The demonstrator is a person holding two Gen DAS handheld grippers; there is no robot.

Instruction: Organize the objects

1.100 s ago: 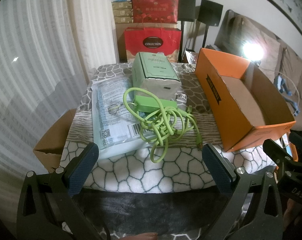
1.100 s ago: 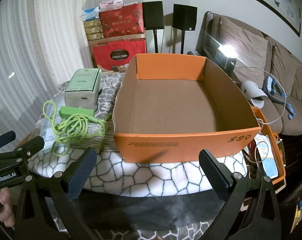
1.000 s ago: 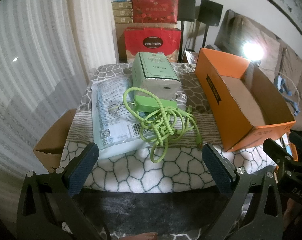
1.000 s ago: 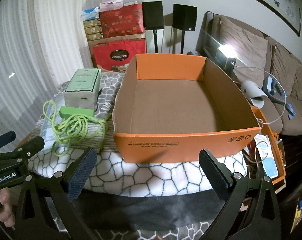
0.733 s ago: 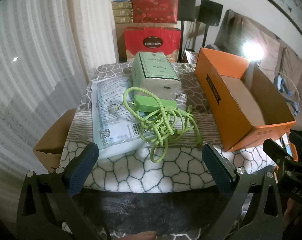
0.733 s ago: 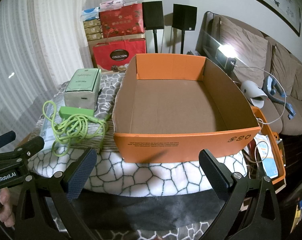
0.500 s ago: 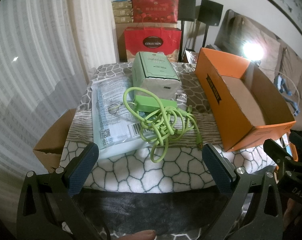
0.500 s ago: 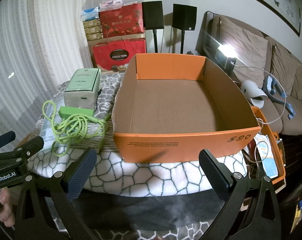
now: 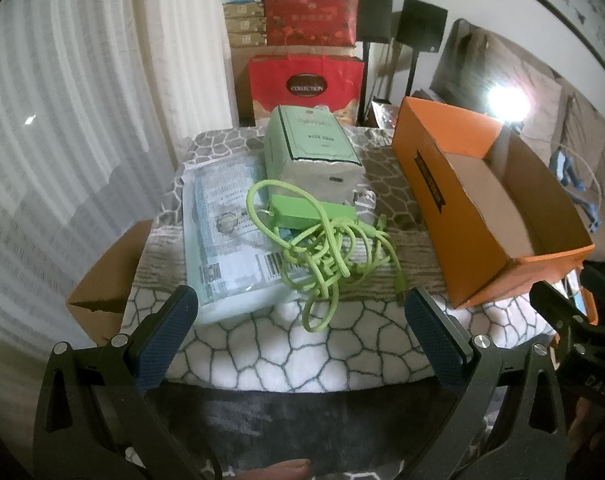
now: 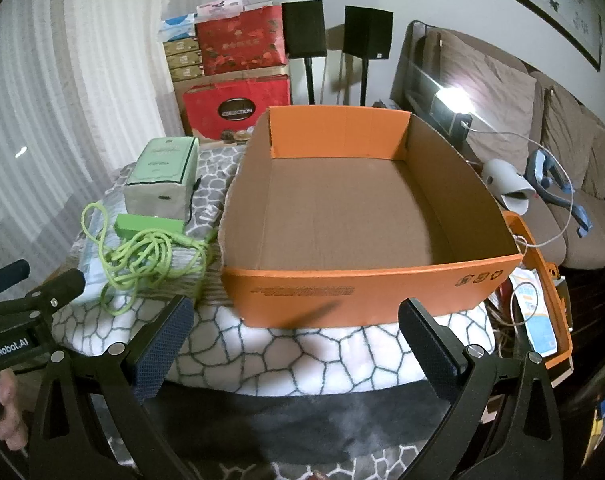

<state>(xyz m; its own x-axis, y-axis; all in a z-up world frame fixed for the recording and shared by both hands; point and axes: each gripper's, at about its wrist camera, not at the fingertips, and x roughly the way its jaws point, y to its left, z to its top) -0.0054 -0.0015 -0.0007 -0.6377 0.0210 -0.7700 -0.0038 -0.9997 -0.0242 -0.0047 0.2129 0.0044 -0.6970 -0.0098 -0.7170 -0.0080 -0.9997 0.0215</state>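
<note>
An empty orange cardboard box [image 10: 362,288] [image 9: 478,216] stands on the right half of a table under a stone-pattern cloth [image 9: 294,348]. Left of it lie a tangled green cable [image 9: 334,248] [image 10: 150,256] with a green block [image 9: 310,212], a pale green carton [image 9: 314,152] [image 10: 162,176] and a flat clear plastic packet [image 9: 230,240]. My left gripper [image 9: 302,332] hangs open before the table's near edge, facing the cable. Facing the box front, my right gripper [image 10: 294,332] is also open. Neither holds anything.
Red gift bags [image 9: 306,84] and stacked boxes stand behind the table, with two black speakers [image 10: 334,32] on stands. A sofa [image 10: 542,120] runs along the right. An orange bin with papers [image 10: 542,312] sits low at the right. A brown carton [image 9: 106,284] sits low left.
</note>
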